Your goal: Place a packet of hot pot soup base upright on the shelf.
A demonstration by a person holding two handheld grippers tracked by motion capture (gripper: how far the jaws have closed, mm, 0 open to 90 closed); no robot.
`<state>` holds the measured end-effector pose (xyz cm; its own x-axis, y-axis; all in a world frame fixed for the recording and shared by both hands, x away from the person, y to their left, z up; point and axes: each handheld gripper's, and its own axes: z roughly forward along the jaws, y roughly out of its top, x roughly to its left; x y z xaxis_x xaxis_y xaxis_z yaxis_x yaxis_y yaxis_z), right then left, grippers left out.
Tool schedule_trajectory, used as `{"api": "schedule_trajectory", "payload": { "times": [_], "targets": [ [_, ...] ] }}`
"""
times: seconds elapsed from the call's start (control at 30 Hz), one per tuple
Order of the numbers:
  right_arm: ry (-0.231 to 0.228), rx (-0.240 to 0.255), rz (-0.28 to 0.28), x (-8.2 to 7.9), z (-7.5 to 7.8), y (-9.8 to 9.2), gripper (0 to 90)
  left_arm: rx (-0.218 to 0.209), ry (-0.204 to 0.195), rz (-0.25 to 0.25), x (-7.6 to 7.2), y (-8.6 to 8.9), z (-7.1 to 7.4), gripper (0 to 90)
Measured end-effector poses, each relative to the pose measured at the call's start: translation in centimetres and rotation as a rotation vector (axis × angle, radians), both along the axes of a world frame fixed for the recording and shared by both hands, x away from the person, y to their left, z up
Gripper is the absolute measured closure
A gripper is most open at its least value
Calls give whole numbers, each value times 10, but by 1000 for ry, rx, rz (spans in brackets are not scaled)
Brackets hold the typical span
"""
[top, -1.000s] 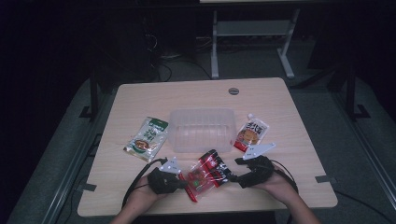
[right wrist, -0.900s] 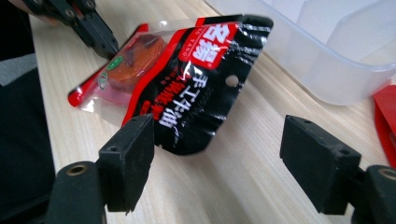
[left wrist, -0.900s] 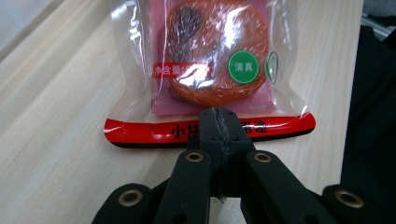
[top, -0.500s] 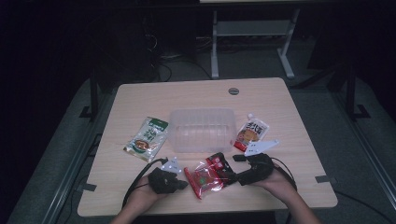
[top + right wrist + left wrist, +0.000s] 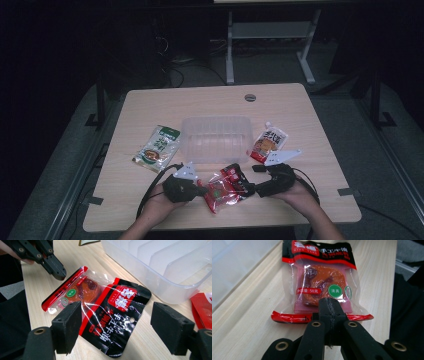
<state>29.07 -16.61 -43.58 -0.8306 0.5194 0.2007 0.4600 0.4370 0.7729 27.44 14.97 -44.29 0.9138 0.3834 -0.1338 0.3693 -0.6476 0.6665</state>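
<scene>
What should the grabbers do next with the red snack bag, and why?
Probably lift the snack bag and carry it over the clear tray. The left gripper is already shut on the bag's bottom edge, the right gripper stands open around its black end, and the tray just behind it looks empty.
</scene>
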Motion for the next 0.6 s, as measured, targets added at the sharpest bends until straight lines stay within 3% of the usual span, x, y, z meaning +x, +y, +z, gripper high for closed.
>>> {"api": "schedule_trajectory", "payload": {
  "times": [0.07,0.2,0.33,0.43,0.6],
  "targets": [
    [3,-2,1,0,0,0,246,30,-7,-14,0,-1,-3,896],
    [9,-10,3,0,-1,1,246,32,5,-10,-1,-4,-8,897],
    [12,-9,3,0,-1,1,244,64,-7,-27,-1,-5,-11,897],
    [15,-7,2,1,-1,1,238,46,10,-13,-1,-5,-13,897],
    [20,-3,3,3,0,4,228,61,14,-14,-1,-5,-15,897]
  ]
}}
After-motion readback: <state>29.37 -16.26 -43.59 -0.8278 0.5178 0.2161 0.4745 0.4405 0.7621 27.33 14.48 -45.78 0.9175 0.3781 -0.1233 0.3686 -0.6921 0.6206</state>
